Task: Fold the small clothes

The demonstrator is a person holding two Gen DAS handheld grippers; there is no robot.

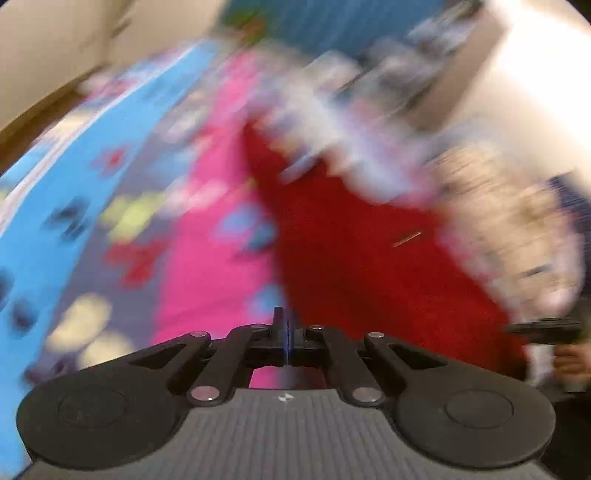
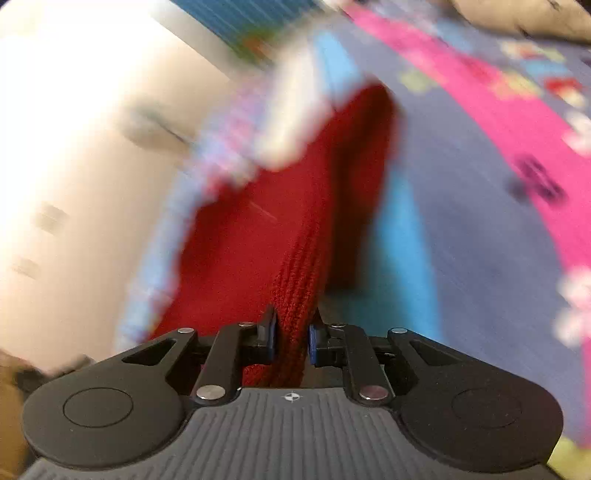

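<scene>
A red knitted garment (image 1: 369,258) hangs in the air over a colourful bedspread (image 1: 207,258), with a blurred white and patterned cloth (image 1: 351,147) above it. My left gripper (image 1: 287,332) is shut with its jaws together at the garment's left edge; whether cloth is pinched there is not clear. In the right wrist view my right gripper (image 2: 291,336) is shut on a bunched ribbed fold of the red garment (image 2: 295,236), which stretches away from the jaws. Both views are motion-blurred. The other gripper (image 1: 546,328) shows at the right edge of the left wrist view.
The bedspread (image 2: 480,184) has blue, pink and purple bands with printed figures. A pale wall (image 2: 74,129) and a blue striped surface (image 2: 236,22) lie beyond. A beige pillow or blanket (image 2: 517,14) sits at the top right.
</scene>
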